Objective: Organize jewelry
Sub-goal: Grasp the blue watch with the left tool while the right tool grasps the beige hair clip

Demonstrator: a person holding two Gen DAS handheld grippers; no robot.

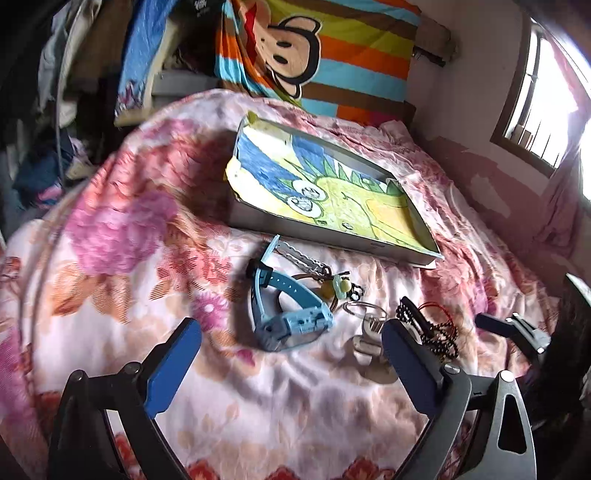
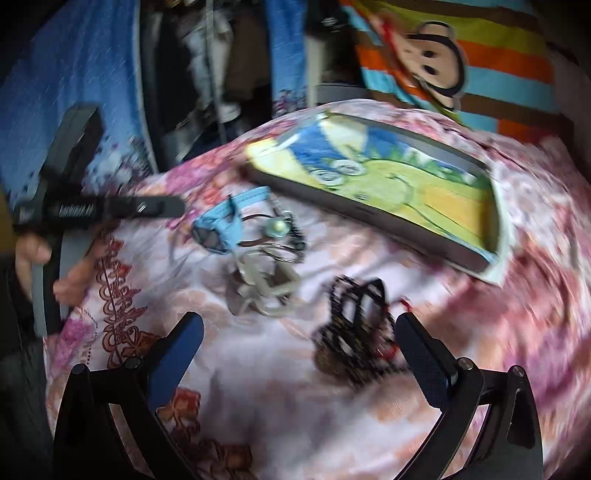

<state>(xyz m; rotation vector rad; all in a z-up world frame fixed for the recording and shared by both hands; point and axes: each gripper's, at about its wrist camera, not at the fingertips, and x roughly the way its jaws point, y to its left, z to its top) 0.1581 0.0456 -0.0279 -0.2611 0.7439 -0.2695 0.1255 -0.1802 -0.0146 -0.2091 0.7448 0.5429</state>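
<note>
Hardly any writing could be read. In the left wrist view, a dark item (image 1: 201,8) at the top edge carried a few pale letters, cut off by the frame and too small to make out. In the right wrist view, the other hand-held gripper (image 2: 92,210) bore a short white line of characters along its black body, too blurred to spell out. The shallow box (image 1: 258,218) on the bed held a coloured drawing with no words on it, and the striped cloth (image 1: 332,55) behind showed only a cartoon monkey face, with no brand name visible.
</note>
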